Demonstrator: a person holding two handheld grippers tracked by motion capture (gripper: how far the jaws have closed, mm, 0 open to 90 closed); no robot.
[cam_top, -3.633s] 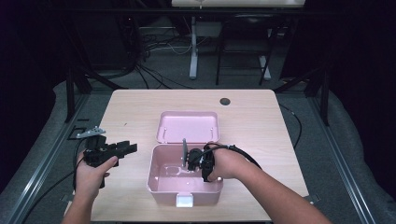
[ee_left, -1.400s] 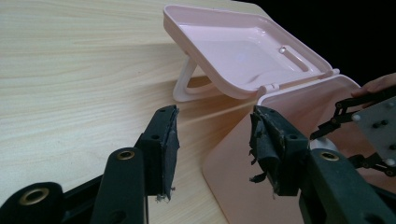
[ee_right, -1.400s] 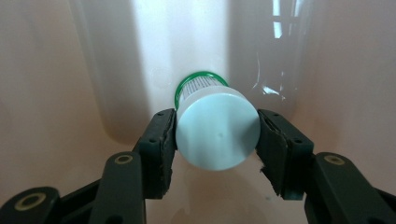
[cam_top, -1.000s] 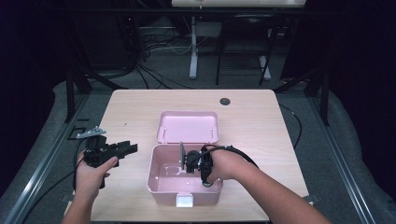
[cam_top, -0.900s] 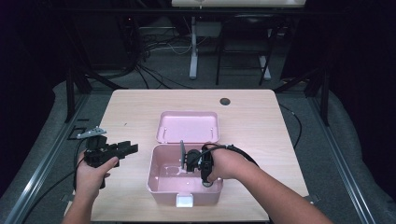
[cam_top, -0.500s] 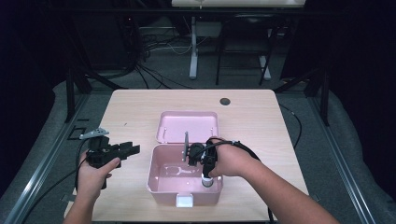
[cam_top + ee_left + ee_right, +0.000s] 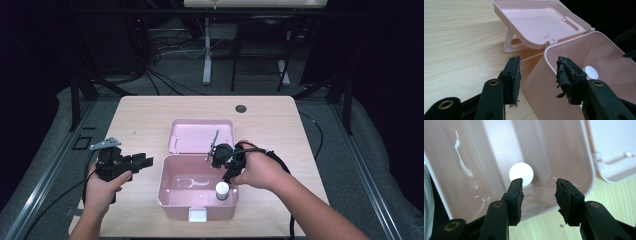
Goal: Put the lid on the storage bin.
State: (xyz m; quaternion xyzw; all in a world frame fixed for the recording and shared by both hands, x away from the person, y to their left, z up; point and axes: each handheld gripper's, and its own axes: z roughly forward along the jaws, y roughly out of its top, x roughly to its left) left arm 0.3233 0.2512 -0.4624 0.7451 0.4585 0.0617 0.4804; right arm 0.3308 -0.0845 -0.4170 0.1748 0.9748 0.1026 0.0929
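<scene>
Right hand-held gripper (image 7: 221, 159) hangs over the open pink plastic box (image 7: 170, 192) near the bench's (image 7: 150, 112) near edge, its jaws spread with nothing between them and just now narrowing, above the small white-capped round bottle (image 7: 222, 190) standing in the box's right end. Left hand-held gripper (image 7: 142, 162) sits by the box's left wall, jaws apart and empty, likewise just closing a little.

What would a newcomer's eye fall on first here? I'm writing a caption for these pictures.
The open pink box at the table's near middle, its lid flat behind it. Inside, near its right wall, stands a small white-capped bottle. The right gripper hovers empty above it, jaws just closing.
</scene>
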